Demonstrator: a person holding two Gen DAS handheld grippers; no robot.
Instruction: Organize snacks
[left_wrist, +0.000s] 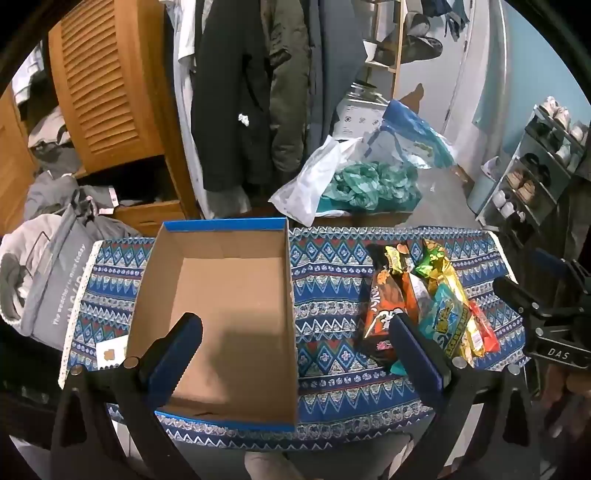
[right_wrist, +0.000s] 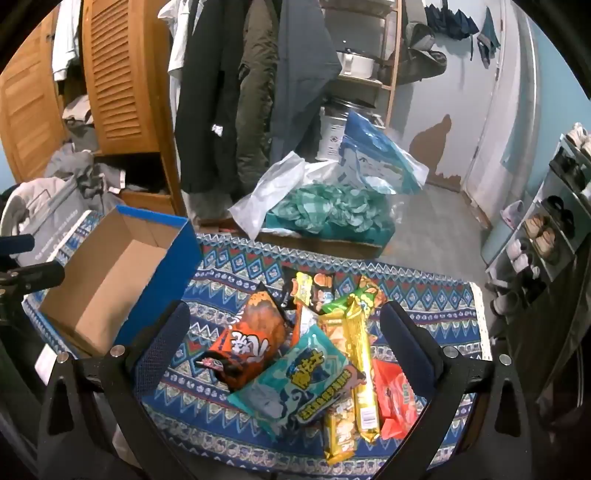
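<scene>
On the patterned blue cloth (left_wrist: 332, 295) covering the surface, an open cardboard box (left_wrist: 221, 295) with a blue rim sits empty at the left, and a heap of snack packets (right_wrist: 314, 350) lies well apart from it to the right. From the left wrist view, the left claw (left_wrist: 295, 332) hangs over the box's right wall with its fingers spread wide and nothing between them; one finger is over the box floor, the other in front of the near end of the heap. This view also catches the right tool's black body at the far right edge. From the right wrist view, the right claw (right_wrist: 284, 325) hangs over the heap, its fingers wide apart on either side of the packets without pressing any. Only here do the packets read clearly: an orange bag (right_wrist: 255, 332), a teal bag (right_wrist: 295, 387), a long yellow packet (right_wrist: 360, 362) and a red one (right_wrist: 397, 402).
</scene>
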